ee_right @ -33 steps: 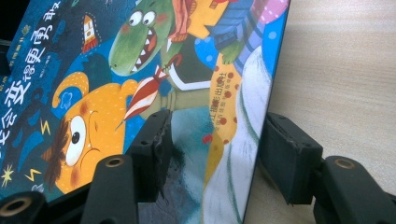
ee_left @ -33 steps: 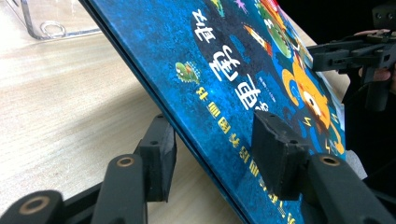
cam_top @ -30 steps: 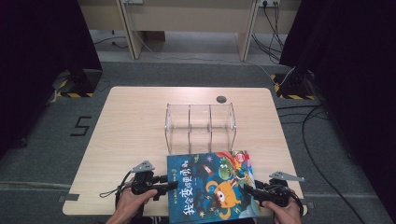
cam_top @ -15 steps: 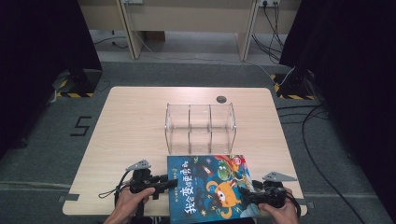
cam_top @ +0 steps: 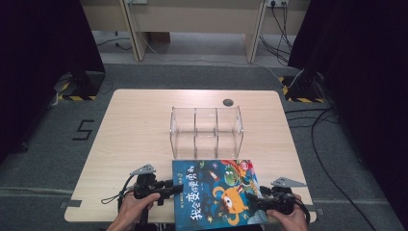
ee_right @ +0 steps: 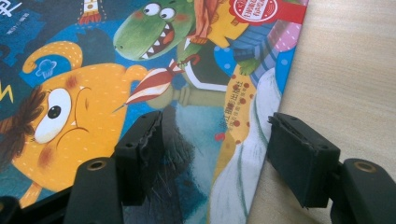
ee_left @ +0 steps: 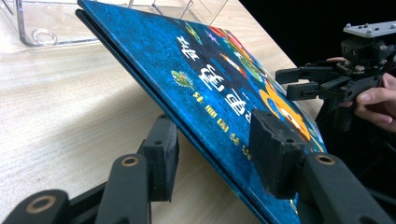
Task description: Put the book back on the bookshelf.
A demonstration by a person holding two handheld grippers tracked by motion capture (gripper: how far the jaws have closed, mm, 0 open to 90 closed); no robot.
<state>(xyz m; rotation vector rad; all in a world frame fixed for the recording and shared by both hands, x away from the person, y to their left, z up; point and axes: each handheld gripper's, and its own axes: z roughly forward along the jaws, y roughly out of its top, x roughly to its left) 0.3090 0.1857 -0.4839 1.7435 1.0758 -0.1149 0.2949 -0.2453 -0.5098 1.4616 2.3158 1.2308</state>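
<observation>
Jaws of my left gripper (ee_left: 212,154) straddle the left edge of the picture book (cam_top: 216,192), one below and one above the cover, and that edge is lifted off the bench (cam_top: 139,130). Whether they actually pinch it I cannot tell. My right gripper (ee_right: 215,144) stands spread over the book's near right corner. Just beyond the book's far edge stands the clear three-bay organiser (cam_top: 206,126).
</observation>
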